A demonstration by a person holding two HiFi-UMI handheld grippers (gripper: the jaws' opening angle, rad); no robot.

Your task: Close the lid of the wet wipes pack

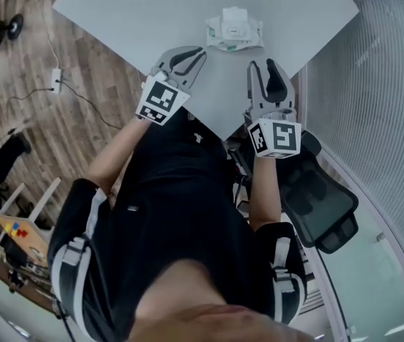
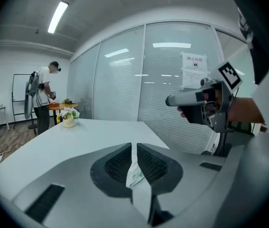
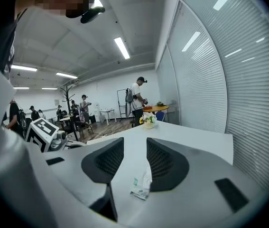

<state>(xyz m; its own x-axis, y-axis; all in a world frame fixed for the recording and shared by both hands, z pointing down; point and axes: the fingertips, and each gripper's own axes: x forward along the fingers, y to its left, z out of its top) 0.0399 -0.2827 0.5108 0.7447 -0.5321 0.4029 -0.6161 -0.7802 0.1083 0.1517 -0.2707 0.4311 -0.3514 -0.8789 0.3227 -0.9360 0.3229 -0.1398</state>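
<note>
The wet wipes pack (image 1: 235,31) lies on the white table (image 1: 130,13), its white lid standing open. My left gripper (image 1: 184,57) hovers over the table just left of and short of the pack, its jaws almost together with only a thin slit and nothing in them. My right gripper (image 1: 268,73) hovers to the pack's right, open and empty. In the left gripper view the pack (image 2: 135,175) shows through the slit of the left gripper (image 2: 134,148). In the right gripper view the pack (image 3: 141,188) lies past the right gripper (image 3: 135,148).
The table's near corner (image 1: 229,135) points at the person. A black office chair (image 1: 321,198) stands at the right by the glass wall with blinds. A small flower pot (image 2: 69,118) sits at the table's far end. People stand farther back in the room.
</note>
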